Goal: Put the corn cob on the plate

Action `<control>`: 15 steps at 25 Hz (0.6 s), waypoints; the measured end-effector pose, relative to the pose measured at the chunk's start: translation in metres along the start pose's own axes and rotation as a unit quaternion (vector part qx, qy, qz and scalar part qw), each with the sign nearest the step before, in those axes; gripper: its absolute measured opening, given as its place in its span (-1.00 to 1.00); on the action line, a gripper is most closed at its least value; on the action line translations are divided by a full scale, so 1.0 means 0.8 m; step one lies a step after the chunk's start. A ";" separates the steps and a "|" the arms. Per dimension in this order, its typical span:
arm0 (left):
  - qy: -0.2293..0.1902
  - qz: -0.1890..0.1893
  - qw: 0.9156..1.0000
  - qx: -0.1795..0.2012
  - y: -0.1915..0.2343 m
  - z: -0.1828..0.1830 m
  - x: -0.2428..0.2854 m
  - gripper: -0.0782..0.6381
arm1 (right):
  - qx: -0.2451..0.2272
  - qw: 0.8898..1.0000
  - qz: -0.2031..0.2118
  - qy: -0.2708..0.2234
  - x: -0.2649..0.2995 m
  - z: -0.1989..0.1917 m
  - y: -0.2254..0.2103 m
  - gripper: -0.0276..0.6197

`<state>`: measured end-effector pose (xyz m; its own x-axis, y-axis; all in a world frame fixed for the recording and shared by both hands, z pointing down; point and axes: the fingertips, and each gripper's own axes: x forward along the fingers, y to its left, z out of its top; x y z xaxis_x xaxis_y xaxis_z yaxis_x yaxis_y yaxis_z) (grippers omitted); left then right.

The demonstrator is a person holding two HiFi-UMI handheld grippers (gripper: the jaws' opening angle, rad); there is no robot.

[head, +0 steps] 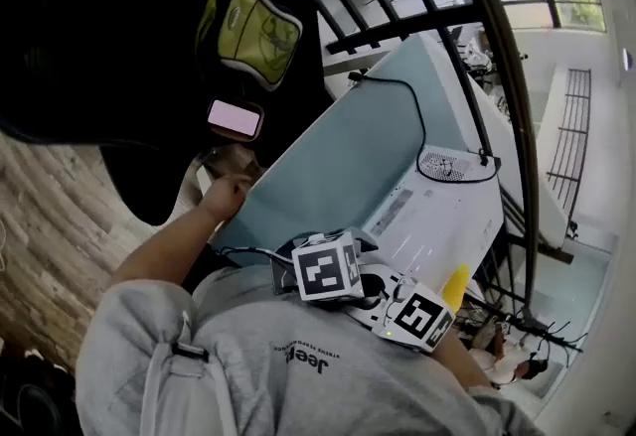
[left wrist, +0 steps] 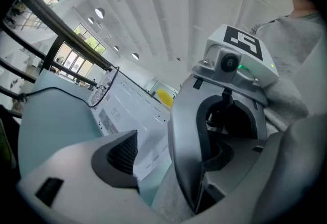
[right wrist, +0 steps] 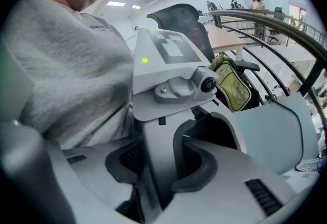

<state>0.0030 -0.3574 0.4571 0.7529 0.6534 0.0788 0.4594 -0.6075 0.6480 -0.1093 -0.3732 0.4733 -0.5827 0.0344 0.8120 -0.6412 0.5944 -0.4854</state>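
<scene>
- Looking at where you are: both claws are up by your chest, against your grey sweatshirt point(head: 298, 374) and hooked into each other. As far as I can judge, the reach for the corn hasn't begun.
- The right claw point(right wrist: 159, 167) has its jaws part-way in, and they look clamped on one jaw of the left claw point(left wrist: 166, 164).
- The left claw's jaws stand apart, with daylight between its pad and the right claw's body. It grips nothing.
- The corn cob point(head: 455, 285) lies on the tabletop point(head: 338, 156) by the edge of the white panel point(head: 437, 225). In the head view it's just past the right claw's marker cube. Neither claw touches it.
- First job is to let the right claw go wide and pull the two apart cleanly so nothing snags.
- The right claw looks nearer the cob, so I'd use that one. Come in from above with the jaws across the cob's middle, not along its length. It's round and will probably roll or squirt out of an end grip.
- Squeeze gently, since it only needs enough to lift.
- I can't find the plate in any view, so look around and locate it before you pick up. Then set the cob down flat in the middle and open.
</scene>
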 end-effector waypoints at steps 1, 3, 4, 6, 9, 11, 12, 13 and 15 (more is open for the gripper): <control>0.008 0.006 1.000 0.004 -0.001 -0.002 -0.005 0.12 | -0.007 1.000 -0.004 -0.006 0.001 0.003 0.001 -0.50; 0.029 0.014 0.999 0.027 0.002 -0.006 -0.016 0.12 | -0.017 0.999 -0.021 -0.030 0.006 0.015 -0.001 -0.50; 0.037 0.020 0.998 0.038 0.004 -0.004 -0.020 0.12 | -0.023 0.998 -0.030 -0.043 0.007 0.021 -0.002 -0.50; 0.045 0.035 0.997 0.054 0.001 0.004 -0.020 0.12 | -0.037 0.997 -0.039 -0.059 -0.002 0.025 0.001 -0.50; 0.053 0.059 0.994 0.073 -0.013 0.017 -0.010 0.12 | -0.064 0.994 -0.049 -0.073 -0.023 0.021 0.014 -0.50; 0.061 0.073 0.991 0.092 -0.026 0.023 0.000 0.12 | -0.081 0.991 -0.059 -0.086 -0.038 0.015 0.026 -0.50; 0.064 0.078 0.990 0.103 -0.035 0.026 0.008 0.12 | -0.088 0.990 -0.064 -0.091 -0.045 0.008 0.034 -0.50; 0.068 0.083 0.988 0.113 -0.046 0.028 0.018 0.12 | -0.094 0.988 -0.069 -0.097 -0.053 0.000 0.042 -0.50; 0.082 0.090 0.984 0.128 -0.069 0.029 0.042 0.12 | -0.104 0.985 -0.077 -0.113 -0.068 -0.022 0.061 -0.50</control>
<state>0.0142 -0.3124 0.4064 0.7569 0.5758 0.3090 0.4453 -0.8005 0.4011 -0.0997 -0.3320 0.4113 -0.5979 -0.2348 0.7664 -0.6285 0.7307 -0.2665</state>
